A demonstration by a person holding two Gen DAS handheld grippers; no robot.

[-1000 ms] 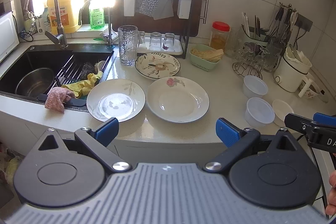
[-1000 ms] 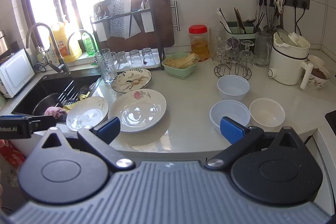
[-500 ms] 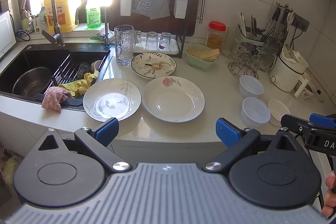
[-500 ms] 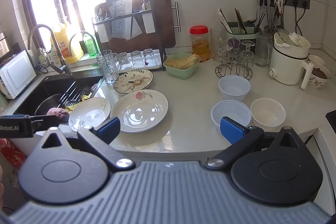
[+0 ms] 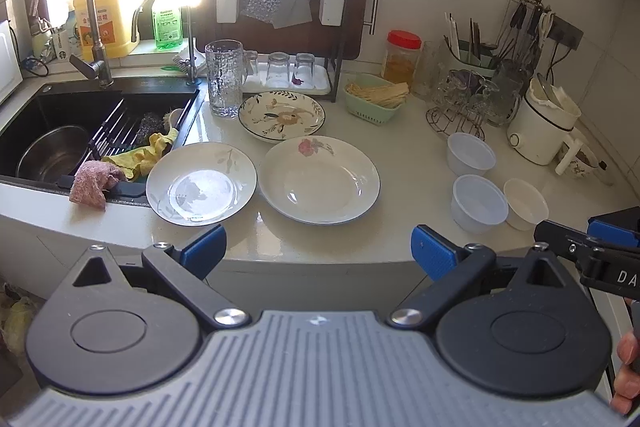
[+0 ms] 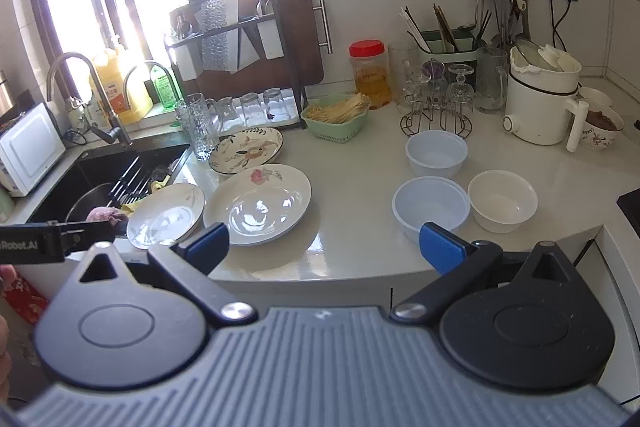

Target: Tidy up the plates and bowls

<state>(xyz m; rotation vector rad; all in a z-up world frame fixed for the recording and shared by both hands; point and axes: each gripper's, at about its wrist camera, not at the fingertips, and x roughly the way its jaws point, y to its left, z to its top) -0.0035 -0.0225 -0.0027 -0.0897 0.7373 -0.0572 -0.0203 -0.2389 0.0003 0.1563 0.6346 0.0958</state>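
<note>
Three plates lie on the counter: a leaf-patterned one [image 5: 201, 183] by the sink, a rose-patterned one [image 5: 319, 179] in the middle, and a bird-patterned one [image 5: 281, 115] behind. To the right stand two translucent bowls [image 5: 478, 203] [image 5: 471, 154] and a white bowl [image 5: 525, 203]. They also show in the right wrist view: plates [image 6: 166, 215] [image 6: 258, 203] [image 6: 247, 150], bowls [image 6: 431, 205] [image 6: 436, 151] [image 6: 502, 199]. My left gripper [image 5: 319, 246] is open and empty, held before the counter edge. My right gripper [image 6: 324, 241] is open and empty, also short of the counter.
A black sink [image 5: 80, 123] with a steel pot, cloths and a tap is at left. A glass mug [image 5: 224, 79], dish rack [image 5: 288, 27], green basket [image 5: 376, 99], glass stand [image 5: 460, 107], red-lidded jar [image 5: 402, 57] and white kettle [image 5: 540, 127] line the back.
Both grippers have drifted slightly; the views shift a little. Both stay open and nothing on the counter has moved.
</note>
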